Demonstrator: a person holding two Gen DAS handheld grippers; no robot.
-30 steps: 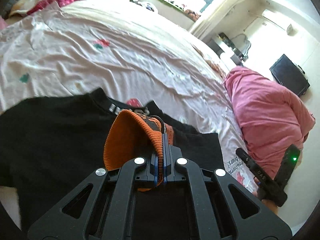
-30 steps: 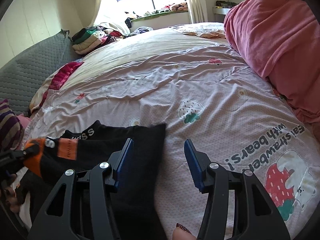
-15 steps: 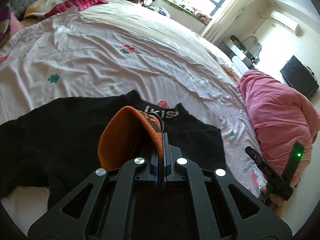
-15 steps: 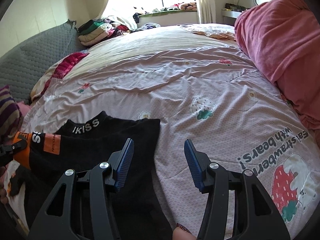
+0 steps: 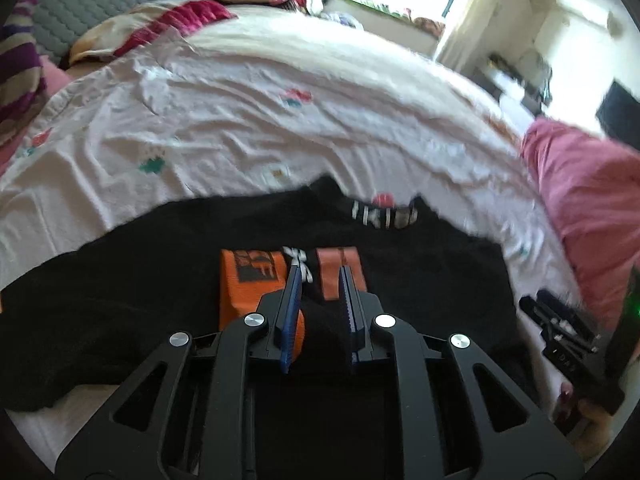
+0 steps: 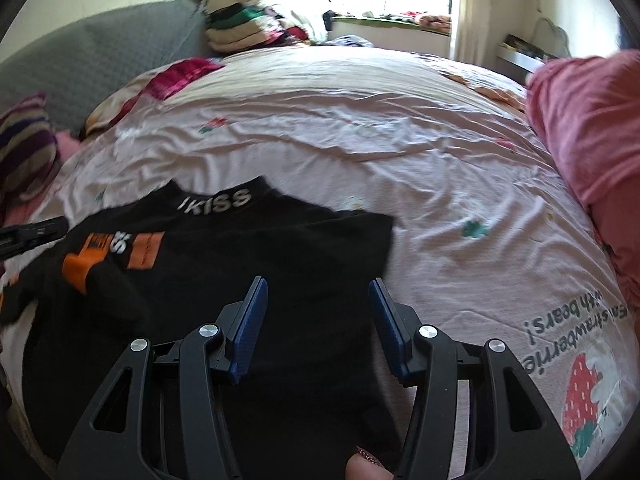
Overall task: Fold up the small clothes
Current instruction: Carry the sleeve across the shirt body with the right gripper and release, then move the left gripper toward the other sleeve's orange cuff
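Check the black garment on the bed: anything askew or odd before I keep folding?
Yes. The black garment lies rumpled, not squared: its orange cuff is folded over onto the body, and the right edge runs crooked across the bedsheet. Both grippers, left gripper and right gripper, are open.

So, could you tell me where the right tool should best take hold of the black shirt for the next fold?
Probably the shirt at its right edge, coming from the right over the bedsheet. That edge lies flat and free, just ahead of the open right tool; the orange cuff already lies folded over the left side.
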